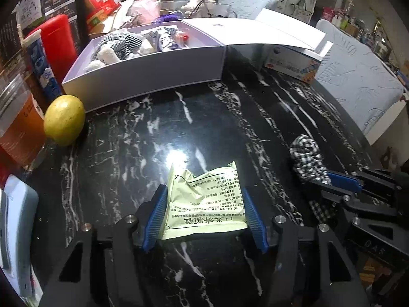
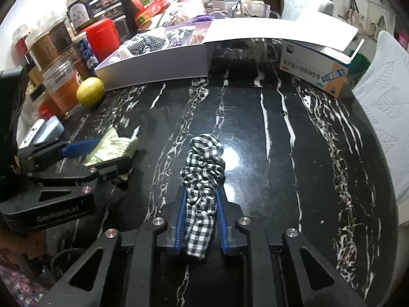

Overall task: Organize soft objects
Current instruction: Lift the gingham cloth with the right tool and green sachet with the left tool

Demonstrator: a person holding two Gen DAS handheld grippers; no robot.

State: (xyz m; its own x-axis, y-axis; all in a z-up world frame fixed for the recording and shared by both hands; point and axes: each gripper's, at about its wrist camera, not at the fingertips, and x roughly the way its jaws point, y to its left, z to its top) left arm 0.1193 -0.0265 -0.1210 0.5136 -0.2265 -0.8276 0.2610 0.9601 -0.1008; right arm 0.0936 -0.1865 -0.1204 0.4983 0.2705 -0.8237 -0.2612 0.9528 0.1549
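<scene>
The left gripper (image 1: 204, 212) pinches a pale green sachet (image 1: 204, 199) at six o'clock on the marble table (image 1: 204, 117). The right gripper (image 2: 202, 217) is clamped tight on a checked scrunchie (image 2: 204, 163); the white box (image 1: 153, 69) sits at twelve o'clock.

A glossy black marble table (image 2: 319, 133) mirrors a bright light, beside pale quilted chair cushions (image 1: 358, 76).

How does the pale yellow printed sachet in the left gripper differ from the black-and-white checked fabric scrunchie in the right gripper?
The pale yellow printed sachet is a flat, crinkled packet with text; the black-and-white checked fabric scrunchie is a bunched, ruffled cloth band. The sachet spans widely spaced pads of the left gripper; the scrunchie is squeezed thin in the nearly closed right gripper. Both are soft, gripped, and lie near the black marble table.
</scene>
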